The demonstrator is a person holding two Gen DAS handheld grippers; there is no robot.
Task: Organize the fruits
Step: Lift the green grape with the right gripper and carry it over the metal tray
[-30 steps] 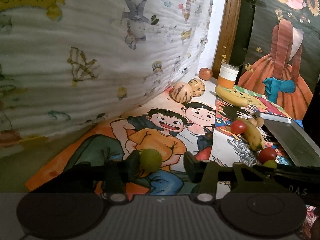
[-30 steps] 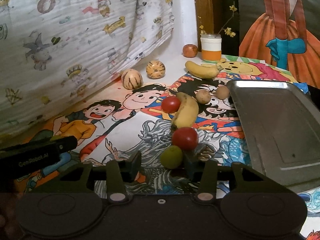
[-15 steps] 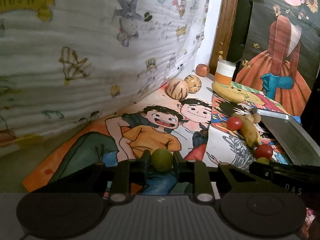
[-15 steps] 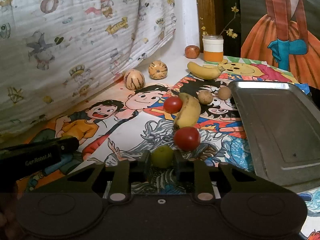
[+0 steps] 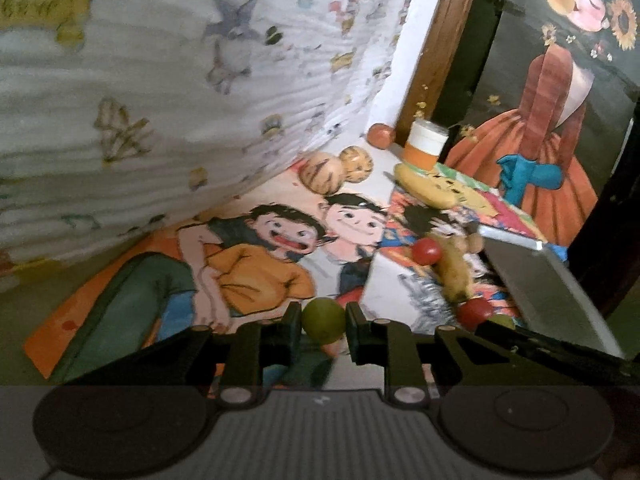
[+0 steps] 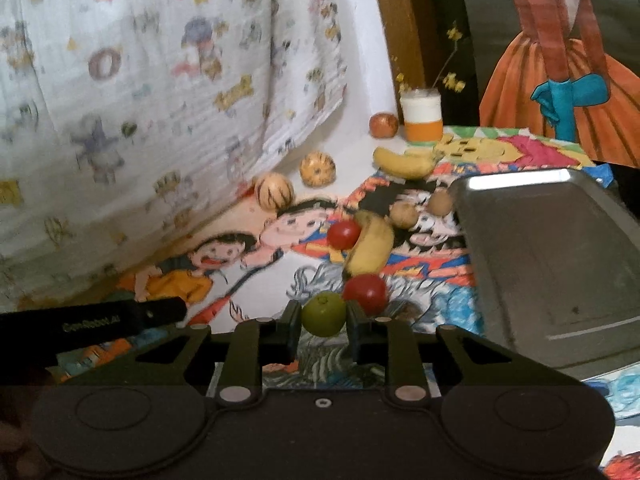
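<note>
Both tools are clamped on fruit: the left tool (image 5: 324, 322) has its two black fingers pressed against a round green fruit (image 5: 323, 321), and the right tool (image 6: 324, 316) grips a second green fruit (image 6: 324, 314) in the same manner, pads tight on either side. In the right wrist view the left tool's dark body shows at the lower left edge. A red tomato (image 6: 365, 293) sits just beside the right tool's fruit, at the lower tip of a banana (image 6: 370, 249); another tomato (image 6: 343, 234) lies against the banana's left side. Two small brown round fruits (image 6: 404, 215) rest near the banana's upper end, close to the rim of a metal tray (image 6: 552, 264) on the right — the tray holds nothing visible. Farther back lie a second banana (image 6: 404, 163), two striped yellow melons (image 6: 274, 196), a reddish round fruit (image 6: 383, 125) and a jar (image 6: 422, 121) with an orange lower band and a white top. All of it rests on a worktop covered with cartoon-print sheets (image 5: 256, 264). A white printed cloth (image 5: 180, 80) hangs along the left side. The frames are somewhat blurred.
</note>
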